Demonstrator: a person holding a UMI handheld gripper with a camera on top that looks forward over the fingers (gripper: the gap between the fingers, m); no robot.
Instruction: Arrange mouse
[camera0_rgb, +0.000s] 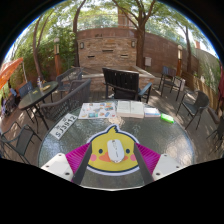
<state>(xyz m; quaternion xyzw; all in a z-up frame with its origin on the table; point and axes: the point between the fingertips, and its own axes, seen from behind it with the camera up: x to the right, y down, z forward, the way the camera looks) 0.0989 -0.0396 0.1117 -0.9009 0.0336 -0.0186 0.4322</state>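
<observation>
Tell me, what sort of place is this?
Probably an outdoor patio or garden café: tall trees rise behind a low brick wall, and black metal chairs surround a round glass table. The gripper holds a yellow duck-shaped mouse between its fingers.

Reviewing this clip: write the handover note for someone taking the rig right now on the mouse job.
Hand-held gripper: fingers about the mouse; whether they press it cannot be told.
Mouse: a white one, lying on a yellow duck-shaped mouse pad on the glass table, between the fingers.
Beyond it: open books, a green item, a dark chair.
Done: gripper is at the mouse.
Left: confirm the grip, then set the mouse in its final position.
</observation>
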